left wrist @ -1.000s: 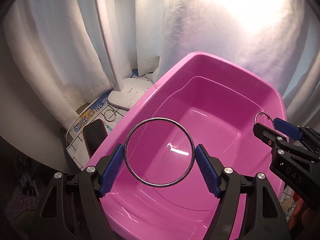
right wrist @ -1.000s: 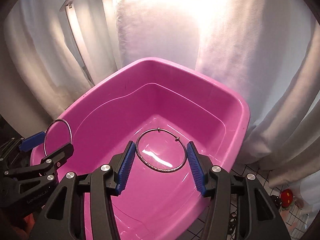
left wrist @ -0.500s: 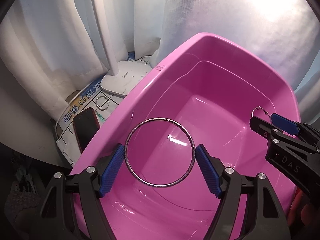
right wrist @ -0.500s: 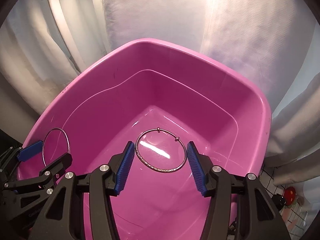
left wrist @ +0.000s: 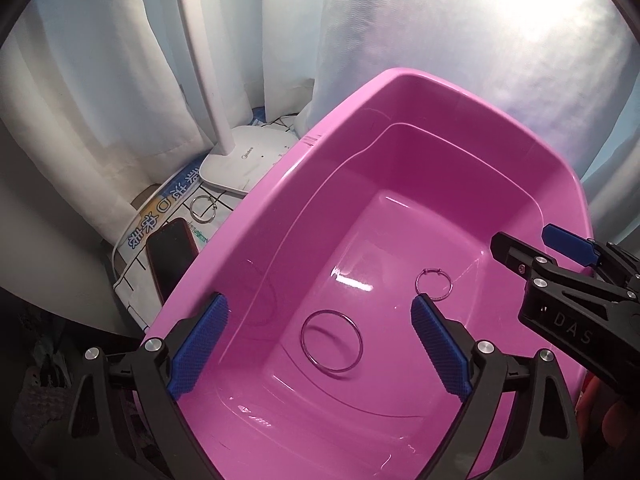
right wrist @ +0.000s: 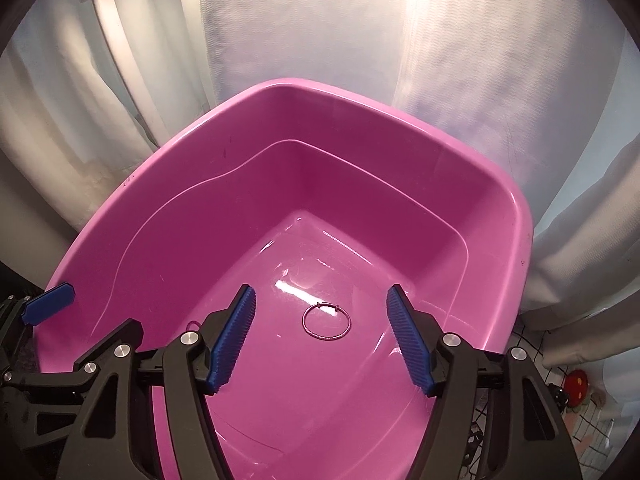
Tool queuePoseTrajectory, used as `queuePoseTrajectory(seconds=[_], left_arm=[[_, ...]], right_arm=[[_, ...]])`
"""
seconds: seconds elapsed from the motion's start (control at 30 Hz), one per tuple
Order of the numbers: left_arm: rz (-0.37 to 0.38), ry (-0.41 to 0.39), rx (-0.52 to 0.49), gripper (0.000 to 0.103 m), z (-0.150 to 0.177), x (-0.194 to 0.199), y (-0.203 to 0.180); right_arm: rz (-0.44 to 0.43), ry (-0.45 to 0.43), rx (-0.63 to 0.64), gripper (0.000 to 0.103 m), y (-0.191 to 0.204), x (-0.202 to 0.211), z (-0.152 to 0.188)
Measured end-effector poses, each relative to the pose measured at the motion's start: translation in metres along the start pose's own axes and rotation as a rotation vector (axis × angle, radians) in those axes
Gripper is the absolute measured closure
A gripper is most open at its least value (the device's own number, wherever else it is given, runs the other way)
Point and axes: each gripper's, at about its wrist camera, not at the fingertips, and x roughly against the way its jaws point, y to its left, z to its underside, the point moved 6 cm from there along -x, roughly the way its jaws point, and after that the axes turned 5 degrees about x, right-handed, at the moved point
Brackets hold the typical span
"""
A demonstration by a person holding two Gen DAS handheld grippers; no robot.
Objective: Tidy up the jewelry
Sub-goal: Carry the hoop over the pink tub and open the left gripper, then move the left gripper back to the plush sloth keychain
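A pink plastic tub (left wrist: 280,184) fills both views; it also shows in the right wrist view (right wrist: 508,216). Two thin metal bangles lie on its floor: a larger one (left wrist: 305,344) and a smaller clasped one (left wrist: 451,286). The smaller bangle also shows in the right wrist view (right wrist: 304,322). My left gripper (left wrist: 318,344) is open and empty above the tub, over the larger bangle. My right gripper (right wrist: 322,336) is open and empty above the smaller bangle, and shows at the right of the left wrist view (left wrist: 536,256).
Left of the tub, on a printed mat (left wrist: 160,208), lie another metal ring (left wrist: 191,209), a dark phone (left wrist: 170,256) and a white lamp base (left wrist: 248,160) with its pole. White curtains (right wrist: 320,20) hang behind. A red toy (right wrist: 578,386) sits at the right.
Both grippers have opened. The large bangle dropped from my left gripper and the smaller one from my right gripper; both now lie on the tub floor.
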Motion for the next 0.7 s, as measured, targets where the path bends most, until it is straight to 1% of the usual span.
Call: queuePoseTrajectory(seconds=[0.17, 0.27, 0.37, 0.47, 0.57, 0.7], left_arm=[[-0.001, -0.057, 0.004, 0.012, -0.003, 0.021, 0.0], [0.024, -0.087, -0.003, 0.012, -0.003, 0.036, -0.006], [0.055, -0.116, -0.015, 0.011, -0.001, 0.052, -0.016], [0.093, -0.147, -0.039, 0.011, 0.003, 0.069, -0.032], [0.143, -0.172, -0.082, 0.011, 0.01, 0.085, -0.055], [0.222, -0.18, -0.149, 0.01, 0.025, 0.103, -0.093]], right_arm=[[-0.018, -0.111, -0.038, 0.038, -0.007, 0.036, -0.001], [-0.047, -0.18, -0.083, 0.038, -0.018, 0.062, 0.005], [-0.05, -0.252, -0.128, 0.038, -0.034, 0.095, 0.021], [-0.034, -0.296, -0.18, 0.038, -0.058, 0.129, 0.047], [0.034, -0.309, -0.244, 0.036, -0.093, 0.158, 0.085], [0.146, -0.289, -0.345, 0.036, -0.141, 0.186, 0.145]])
